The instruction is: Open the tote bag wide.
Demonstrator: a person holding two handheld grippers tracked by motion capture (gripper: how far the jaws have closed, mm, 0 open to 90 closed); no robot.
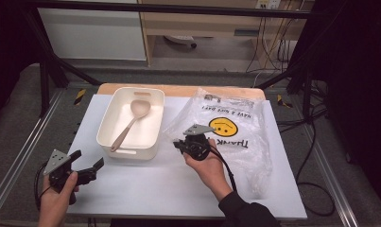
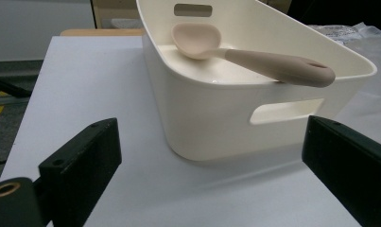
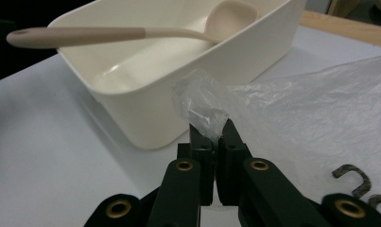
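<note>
Beside tub (image 1: 131, 124): right gripper (image 3: 215, 128) pinches bag (image 1: 230, 127) edge, likely to lift it open; left gripper (image 1: 86, 166) spread, waiting; spoon (image 1: 129, 124) in tub.

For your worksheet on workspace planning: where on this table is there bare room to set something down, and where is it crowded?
The table is bare along its near edge, between the left gripper and the right gripper, and in a strip left of the tub. It is crowded beyond: the tub holds a spoon, and the plastic bag covers the right side.
</note>
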